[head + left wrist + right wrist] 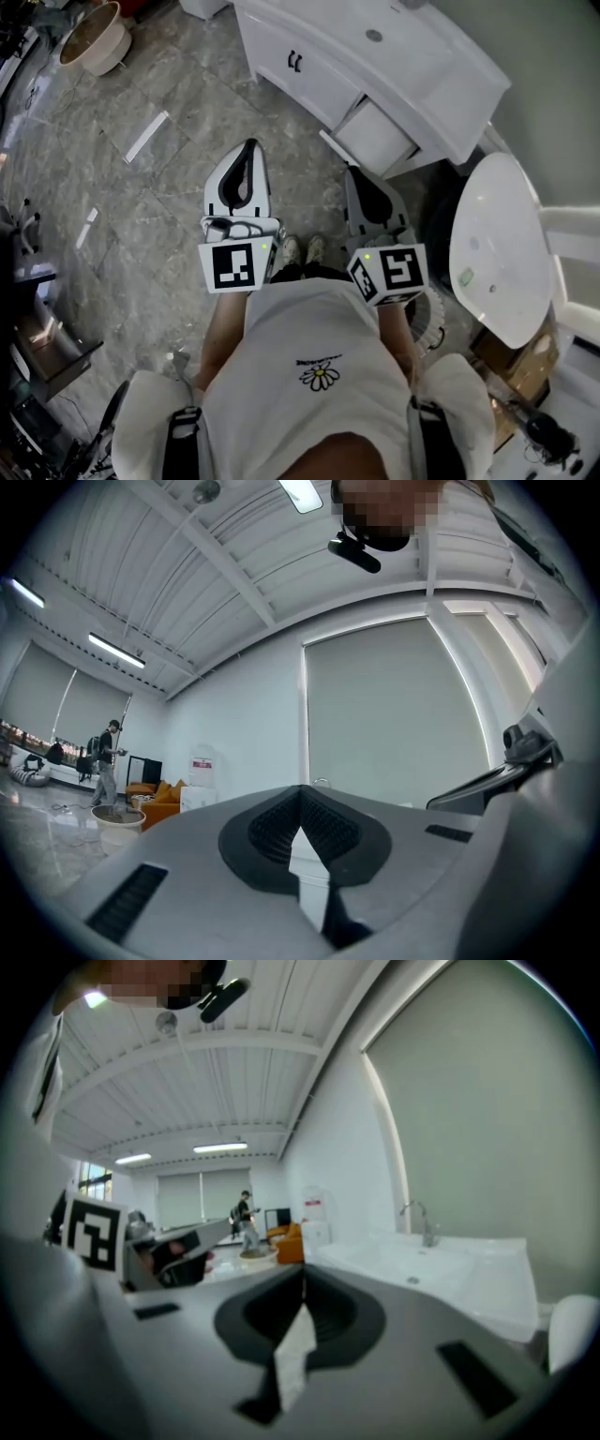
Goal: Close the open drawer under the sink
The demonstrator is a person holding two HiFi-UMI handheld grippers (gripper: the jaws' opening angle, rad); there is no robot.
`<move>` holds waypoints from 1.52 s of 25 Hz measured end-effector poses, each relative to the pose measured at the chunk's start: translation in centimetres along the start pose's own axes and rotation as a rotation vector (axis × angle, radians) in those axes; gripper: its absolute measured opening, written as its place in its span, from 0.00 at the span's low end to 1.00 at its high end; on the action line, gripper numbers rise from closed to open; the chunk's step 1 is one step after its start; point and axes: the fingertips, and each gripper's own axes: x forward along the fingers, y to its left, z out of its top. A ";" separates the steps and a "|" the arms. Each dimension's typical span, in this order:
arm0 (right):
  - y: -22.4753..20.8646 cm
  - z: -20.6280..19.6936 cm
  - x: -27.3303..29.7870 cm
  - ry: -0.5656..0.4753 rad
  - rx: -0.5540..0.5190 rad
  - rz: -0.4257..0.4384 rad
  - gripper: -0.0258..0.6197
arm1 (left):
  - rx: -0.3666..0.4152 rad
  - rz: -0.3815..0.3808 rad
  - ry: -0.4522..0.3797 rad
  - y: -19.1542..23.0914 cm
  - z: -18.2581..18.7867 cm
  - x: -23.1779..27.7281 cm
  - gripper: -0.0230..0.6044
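The white sink cabinet (pixel 314 75) stands at the top of the head view, with its basin drain (pixel 374 36) on top. One drawer (pixel 378 138) at its right end is pulled out over the floor. My left gripper (pixel 249 148) is shut and empty, on the floor side of the cabinet and left of the drawer. My right gripper (pixel 355 172) is also shut and empty, its tip just short of the drawer's front. In the left gripper view the left gripper (pixel 301 795) has its jaws meeting. The right gripper (pixel 303 1275) shows the sink top (pixel 441 1265) and faucet (pixel 419 1219) to its right.
A white oval fixture (pixel 499 246) stands close on the right, beside the drawer. A beige tub (pixel 94 39) sits far left on the marble floor, with white strips (pixel 147 137) lying loose. Dark equipment (pixel 33 319) lines the left edge. A person (pixel 246 1215) walks far off.
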 end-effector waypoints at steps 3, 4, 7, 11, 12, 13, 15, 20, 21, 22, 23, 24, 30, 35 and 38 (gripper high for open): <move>-0.8 1.3 -0.2 -0.044 -0.029 -0.014 0.09 | 0.000 0.007 -0.006 -0.2 0.4 0.2 0.07; -1.3 1.7 -0.3 -0.053 -0.034 -0.024 0.09 | 0.004 0.003 -0.008 -0.4 0.5 0.5 0.07; -2.7 2.3 -1.0 -0.066 -0.028 -0.065 0.09 | 0.011 -0.025 -0.020 -1.6 1.0 1.4 0.07; -5.4 2.0 -2.6 -0.086 -0.004 -0.148 0.09 | 0.019 -0.087 -0.018 -4.1 1.1 3.0 0.07; -6.3 1.8 -3.1 -0.090 0.002 -0.172 0.09 | 0.023 -0.108 -0.017 -5.0 0.9 3.5 0.07; -7.1 1.6 -3.6 -0.094 0.007 -0.196 0.09 | 0.028 -0.131 -0.018 -5.9 0.7 3.9 0.07; -8.8 1.1 -4.6 -0.097 0.021 -0.247 0.09 | 0.043 -0.184 -0.019 -8.0 0.2 4.7 0.07; -11.9 -0.2 -7.1 -0.111 0.078 -0.417 0.09 | 0.060 -0.326 -0.016 -12.1 -0.7 6.4 0.07; -12.2 -0.1 -7.5 -0.120 0.087 -0.453 0.09 | 0.054 -0.362 -0.018 -12.7 -0.8 6.9 0.07; -12.4 -0.1 -7.9 -0.131 0.093 -0.493 0.09 | 0.042 -0.404 -0.023 -13.3 -0.8 7.5 0.07; -12.6 0.0 -8.3 -0.140 0.097 -0.535 0.09 | 0.028 -0.447 -0.028 -13.9 -0.8 8.0 0.07; -12.7 0.2 -8.6 -0.147 0.097 -0.575 0.09 | 0.017 -0.487 -0.032 -14.3 -0.7 8.5 0.07; -11.5 0.3 -8.3 -0.162 0.108 -0.756 0.09 | -0.035 -0.593 -0.022 -12.0 -0.7 9.9 0.07; -9.4 -0.5 -7.7 -0.158 0.128 -0.870 0.09 | -0.037 -0.684 0.038 -10.0 -3.1 11.0 0.07; -8.3 -0.7 -7.4 -0.157 0.133 -0.891 0.09 | -0.042 -0.687 0.054 -9.1 -3.7 11.8 0.07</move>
